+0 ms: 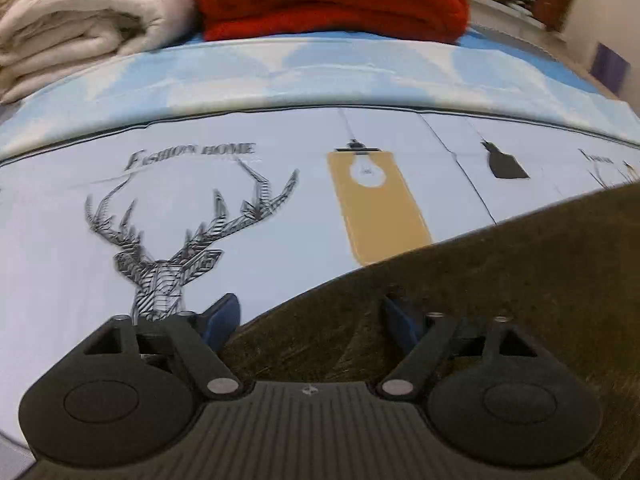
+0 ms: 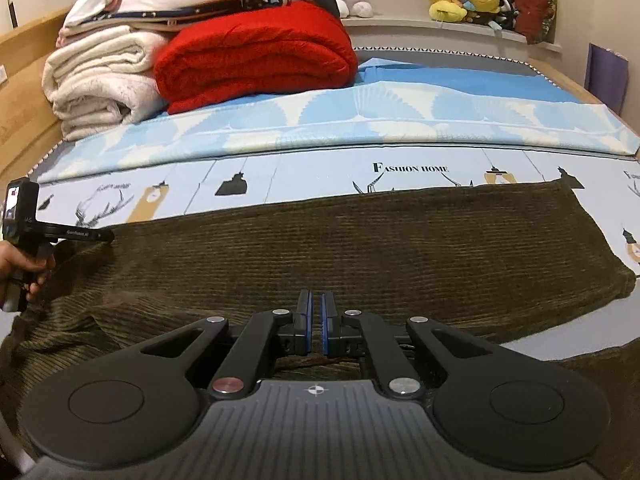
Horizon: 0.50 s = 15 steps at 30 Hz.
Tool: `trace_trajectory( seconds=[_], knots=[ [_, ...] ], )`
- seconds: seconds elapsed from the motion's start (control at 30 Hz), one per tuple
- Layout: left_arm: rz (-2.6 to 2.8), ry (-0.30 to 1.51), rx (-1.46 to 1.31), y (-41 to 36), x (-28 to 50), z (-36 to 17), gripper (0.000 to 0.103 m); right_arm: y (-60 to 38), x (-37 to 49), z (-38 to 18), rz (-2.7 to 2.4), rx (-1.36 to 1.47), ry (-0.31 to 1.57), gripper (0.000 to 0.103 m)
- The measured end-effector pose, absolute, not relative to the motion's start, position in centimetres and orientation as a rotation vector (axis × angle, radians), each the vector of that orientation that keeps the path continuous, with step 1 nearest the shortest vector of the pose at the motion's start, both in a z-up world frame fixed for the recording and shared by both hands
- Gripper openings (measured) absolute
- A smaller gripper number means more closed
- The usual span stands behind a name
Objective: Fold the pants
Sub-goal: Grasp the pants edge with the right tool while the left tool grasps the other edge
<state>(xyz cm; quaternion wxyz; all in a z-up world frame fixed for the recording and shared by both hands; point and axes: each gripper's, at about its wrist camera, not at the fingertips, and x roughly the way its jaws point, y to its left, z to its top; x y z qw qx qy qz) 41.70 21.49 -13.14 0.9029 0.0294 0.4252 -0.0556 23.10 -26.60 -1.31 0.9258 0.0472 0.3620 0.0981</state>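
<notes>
Bedsheet [image 2: 320, 184] reads "FASHION HOME"; left gripper [image 2: 110, 236] perhaps "GenRobot.AI".

Pants [image 2: 360, 248]: dark olive-brown corduroy, ribbed. Spread flat across the printed bed sheet, lengthwise left to right. Right end straight-edged; left end rumpled, with loose folds near the bed's edge.

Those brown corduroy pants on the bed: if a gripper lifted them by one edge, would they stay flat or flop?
Probably flop: the pants already lie rumpled in soft folds near the left gripper. The thick ribbed cloth looks fairly heavy, so it would likely hang and drag on the bedsheet. The ribs should make slipping unlikely.
</notes>
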Motion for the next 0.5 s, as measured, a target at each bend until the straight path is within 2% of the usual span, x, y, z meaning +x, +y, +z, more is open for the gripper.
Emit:
trace_trajectory(
  seconds=[0.07, 0.1, 0.13, 0.17, 0.33, 0.5],
  knots=[
    [-0.196, 0.874, 0.041, 21.4, 41.5, -13.1, 0.035, -26.6, 23.3, -1.5, 0.2, 0.085, 0.75, 0.005],
    [-0.217, 0.868, 0.052, 21.1, 41.3, -12.8, 0.026, -26.6, 23.4, -1.5, 0.198, 0.079, 0.752, 0.005],
    [-0.234, 0.866, 0.075, 20.8, 41.1, -12.6, 0.013, -26.6, 23.4, -1.5, 0.195, 0.074, 0.753, 0.005],
    [-0.238, 0.862, 0.099, 20.4, 40.9, -12.4, 0.008, -26.7, 23.5, -1.5, 0.192, 0.07, 0.753, 0.005],
    [-0.232, 0.828, 0.156, 19.2, 38.8, -10.4, 0.004, -27.5, 23.6, -1.6, 0.159, 0.066, 0.759, 0.005],
    [-0.247, 0.756, 0.229, 16.8, 33.5, -6.3, 0.004, -29.2, 23.1, -1.9, 0.096, 0.062, 0.774, 0.005]
  ],
)
